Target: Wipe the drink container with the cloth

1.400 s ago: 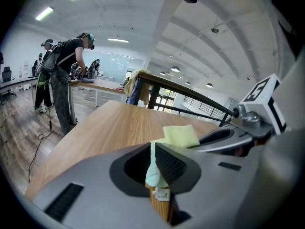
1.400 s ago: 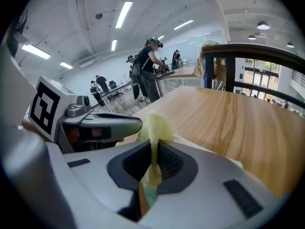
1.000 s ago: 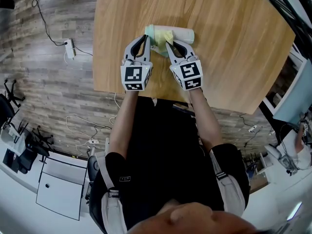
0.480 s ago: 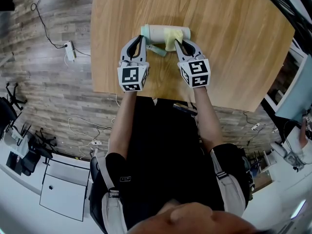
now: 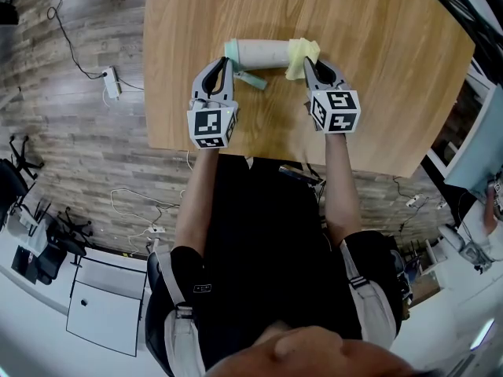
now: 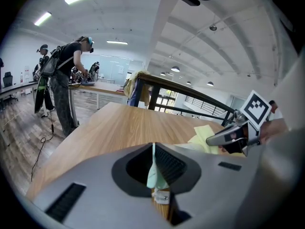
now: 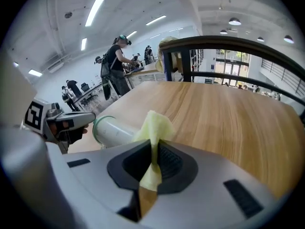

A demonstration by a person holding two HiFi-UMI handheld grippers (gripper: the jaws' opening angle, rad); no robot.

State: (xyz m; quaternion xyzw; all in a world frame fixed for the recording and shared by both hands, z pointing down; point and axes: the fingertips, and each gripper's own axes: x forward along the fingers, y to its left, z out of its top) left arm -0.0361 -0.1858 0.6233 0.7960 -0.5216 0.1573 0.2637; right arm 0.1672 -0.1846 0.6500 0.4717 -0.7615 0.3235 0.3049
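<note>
The surface (image 5: 377,69) is pale wood with fine straight grain and a low satin sheen. The drink container (image 5: 263,52) looks like smooth, faintly glossy off-white plastic with a mint rim. The cloth (image 5: 301,53) at the container's end opposite the rim is yellow, soft, matt and creased. The strap (image 5: 253,79) beside the container's rim looks thin, matt and pliable. Left gripper (image 5: 225,61) and right gripper (image 5: 308,63) have matt grey plastic shells and black ribbed pads (image 7: 169,161).
</note>
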